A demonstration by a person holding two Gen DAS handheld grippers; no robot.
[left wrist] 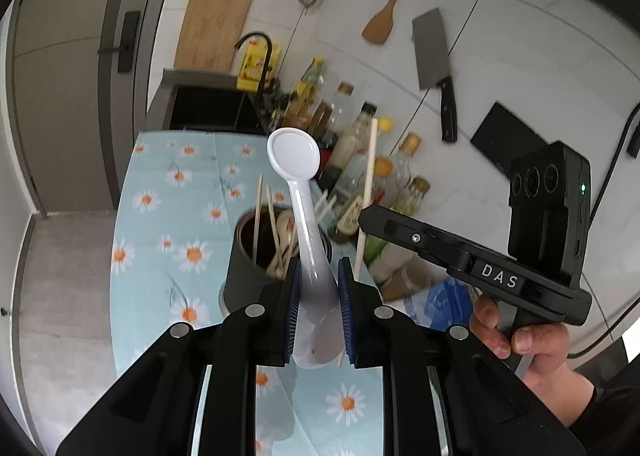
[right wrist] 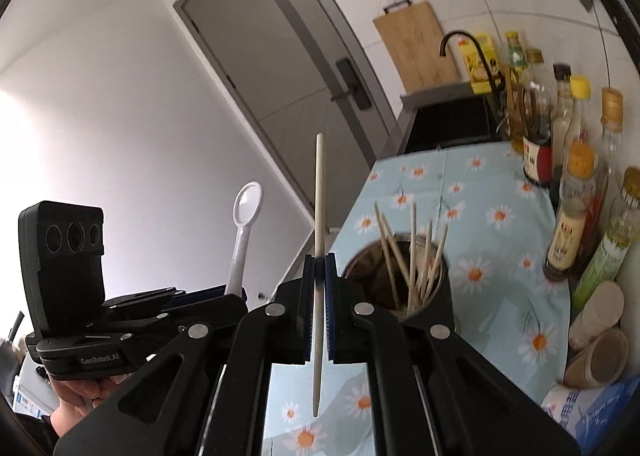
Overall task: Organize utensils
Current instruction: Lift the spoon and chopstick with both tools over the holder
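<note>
My left gripper (left wrist: 319,288) is shut on the handle of a white plastic spoon (left wrist: 298,176), bowl pointing up and away. It hangs above and just right of a dark round utensil holder (left wrist: 244,276) with several chopsticks in it. My right gripper (right wrist: 319,276) is shut on a single pale chopstick (right wrist: 320,184), held upright, left of the same holder (right wrist: 424,308). The right gripper's body (left wrist: 472,256) shows in the left wrist view, and its chopstick (left wrist: 370,176) rises beside the bottles. The left gripper and spoon (right wrist: 244,224) show at the left of the right wrist view.
The holder stands on a counter with a blue daisy cloth (left wrist: 168,216). Sauce and oil bottles (right wrist: 576,184) line the wall side. A sink with a black tap (left wrist: 216,108) lies beyond. A cleaver (left wrist: 434,64), wooden spatula (left wrist: 386,12) and cutting board (left wrist: 212,28) hang on the wall.
</note>
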